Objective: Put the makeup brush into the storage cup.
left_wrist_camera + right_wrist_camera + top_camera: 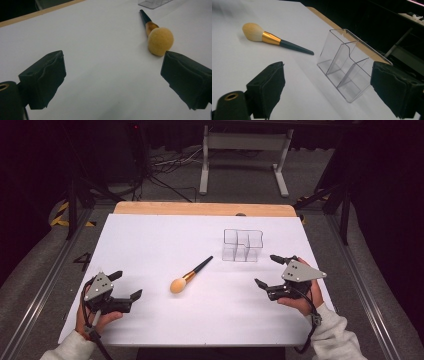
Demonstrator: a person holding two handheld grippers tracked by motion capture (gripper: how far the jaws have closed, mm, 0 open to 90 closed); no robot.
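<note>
A makeup brush (190, 274) is lying on the white table (150, 245) near the middle of the high view, its round yellow bristle head pointing toward the lower left of the frame and its dark handle running toward the upper right. A gold band is joining head and handle. Up and to the right of it, a clear plastic organizer (242, 245) with several compartments is standing upright, well apart from the brush's bristles and near the handle tip.

The left hand-held gripper (126, 285) is sitting at the lower left of the high view, its jaws spread wide with nothing between them. In the left gripper view the brush (157, 35) is lying at the upper right, just beyond the right-hand jaw and not touching it.

The right hand-held gripper (266, 270) is hovering at the right of the high view, just below the organizer, its jaws also standing wide apart and pinching nothing. In the right gripper view the organizer (349, 67) is showing between the jaws, farther off, with the brush (272, 38) at the upper left.
</note>
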